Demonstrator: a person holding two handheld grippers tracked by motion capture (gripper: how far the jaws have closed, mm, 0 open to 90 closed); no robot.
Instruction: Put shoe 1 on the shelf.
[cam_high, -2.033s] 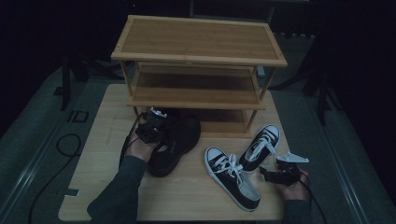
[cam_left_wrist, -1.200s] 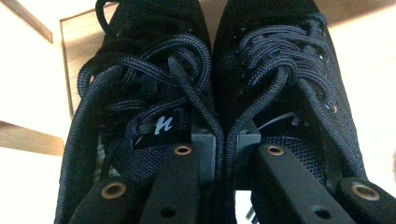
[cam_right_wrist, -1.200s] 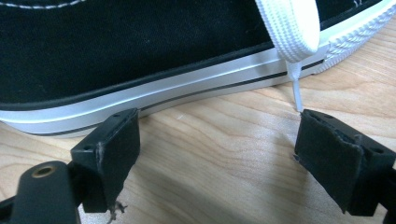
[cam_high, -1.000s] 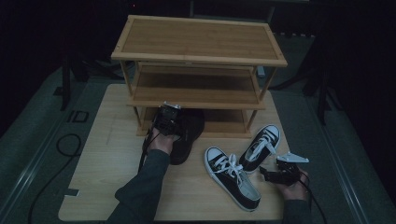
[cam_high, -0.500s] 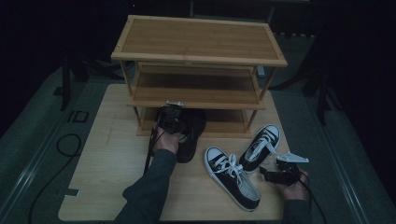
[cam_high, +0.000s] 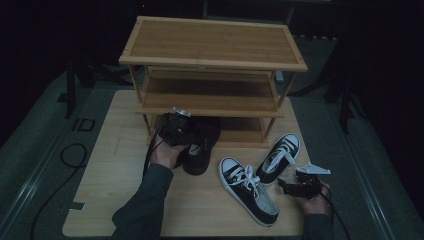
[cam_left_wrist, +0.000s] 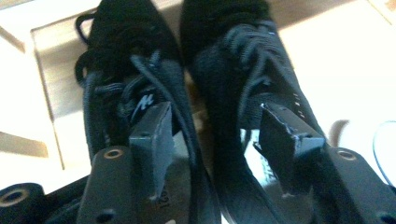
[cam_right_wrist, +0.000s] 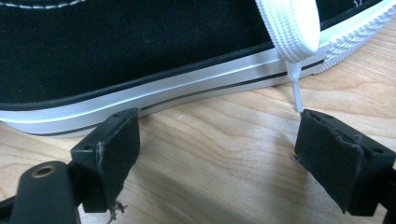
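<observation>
Left tongs (cam_high: 176, 131) spread, jaws just opened, clear above the black shoes (cam_high: 200, 145) at the shoe rack's (cam_high: 212, 60) bottom-shelf edge. Right tongs (cam_high: 296, 187) released, empty, beside black-and-white sneakers (cam_high: 252, 192) near the surface's (cam_high: 105, 195) right edge.

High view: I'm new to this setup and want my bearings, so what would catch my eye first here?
The three-tier wooden shoe rack dominates the back of the board. At its foot sits a pair of black shoes, toes under the bottom shelf, with the left gripper above their heels, its jaws just opened and off them. At front right lie two black-and-white sneakers, the open right gripper beside them.
</observation>
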